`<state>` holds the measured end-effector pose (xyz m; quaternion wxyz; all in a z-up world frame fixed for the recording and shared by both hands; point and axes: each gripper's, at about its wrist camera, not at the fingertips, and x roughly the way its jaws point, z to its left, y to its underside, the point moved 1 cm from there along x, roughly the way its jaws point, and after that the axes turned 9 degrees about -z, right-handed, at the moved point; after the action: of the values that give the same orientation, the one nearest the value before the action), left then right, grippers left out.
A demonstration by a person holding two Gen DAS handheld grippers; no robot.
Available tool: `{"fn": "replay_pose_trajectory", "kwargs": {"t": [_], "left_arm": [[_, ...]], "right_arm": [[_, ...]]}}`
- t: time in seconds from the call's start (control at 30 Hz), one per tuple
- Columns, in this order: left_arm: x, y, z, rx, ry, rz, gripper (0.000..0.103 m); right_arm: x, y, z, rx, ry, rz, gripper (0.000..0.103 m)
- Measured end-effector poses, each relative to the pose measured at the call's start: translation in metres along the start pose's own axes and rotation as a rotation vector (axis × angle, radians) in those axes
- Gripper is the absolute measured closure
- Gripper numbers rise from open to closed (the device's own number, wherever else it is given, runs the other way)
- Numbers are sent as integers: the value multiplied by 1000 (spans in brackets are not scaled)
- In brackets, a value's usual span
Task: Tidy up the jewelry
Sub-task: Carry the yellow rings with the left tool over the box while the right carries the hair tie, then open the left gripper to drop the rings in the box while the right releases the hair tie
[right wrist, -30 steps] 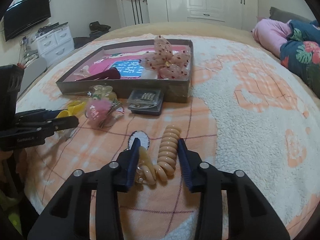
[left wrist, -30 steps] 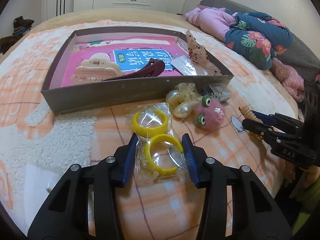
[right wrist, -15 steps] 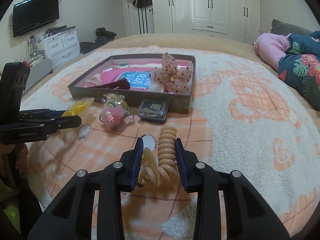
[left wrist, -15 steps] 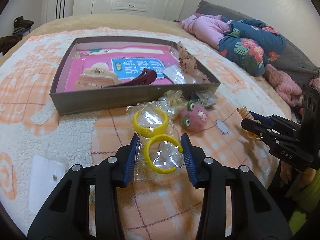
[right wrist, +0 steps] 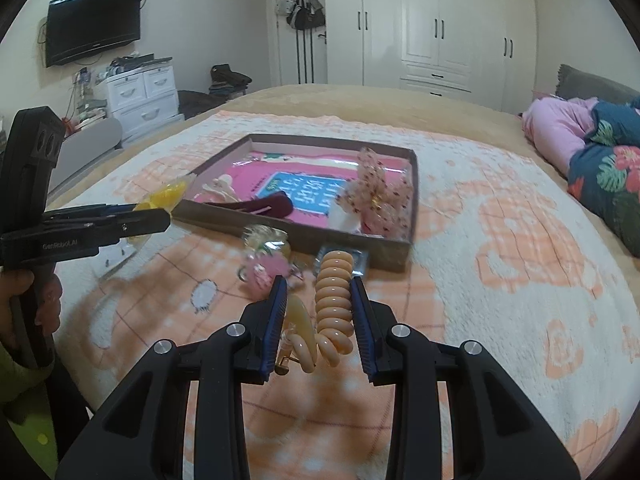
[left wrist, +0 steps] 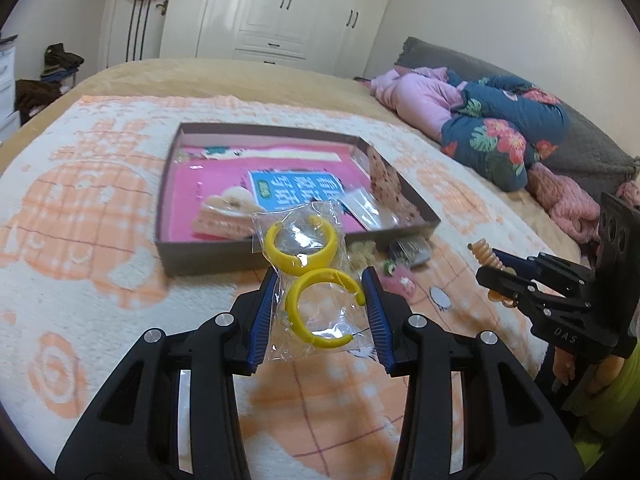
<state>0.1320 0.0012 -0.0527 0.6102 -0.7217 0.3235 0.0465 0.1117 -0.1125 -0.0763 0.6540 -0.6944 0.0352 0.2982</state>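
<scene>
Earrings bag (left wrist: 310,280) clamped in left tool (left wrist: 320,312); coil tie (right wrist: 334,300) in right tool (right wrist: 320,312).

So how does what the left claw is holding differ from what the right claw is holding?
The left claw grips a clear bag of yellow hoop earrings; the right claw grips a bare beige spiral hair tie. The earrings are open rings, the tie a stretched coil. Both are lifted off the blanket.
</scene>
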Motion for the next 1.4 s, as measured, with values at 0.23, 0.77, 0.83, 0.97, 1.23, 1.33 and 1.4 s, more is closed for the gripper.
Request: {"fn": "replay_pose_trajectory", "kwargs": {"t": [0.23, 0.77, 0.83, 0.97, 1.23, 1.33, 1.4], "left_arm": [[-8, -10, 19, -31, -30, -39, 70], [-1, -42, 49, -81, -70, -86, 69], [3, -47, 49, -81, -65, -88, 69], [16, -62, 42, -56, -56, -91, 69], [49, -89, 22, -18, -11, -84, 69], [64, -93, 14, -2, 5, -61, 69], [74, -93, 12, 12, 7, -43, 69]], "right_arm": [[16, -17, 14, -30, -32, -14, 72], [51, -56, 14, -30, -35, -73, 72], [55, -60, 10, -24, -27, -79, 72], [61, -68, 0, -15, 0, -96, 72], [67, -76, -20, -27, 55, -118, 72], [69, -76, -27, -23, 68, -120, 72], [71, -75, -32, -16, 73, -116, 72]]}}
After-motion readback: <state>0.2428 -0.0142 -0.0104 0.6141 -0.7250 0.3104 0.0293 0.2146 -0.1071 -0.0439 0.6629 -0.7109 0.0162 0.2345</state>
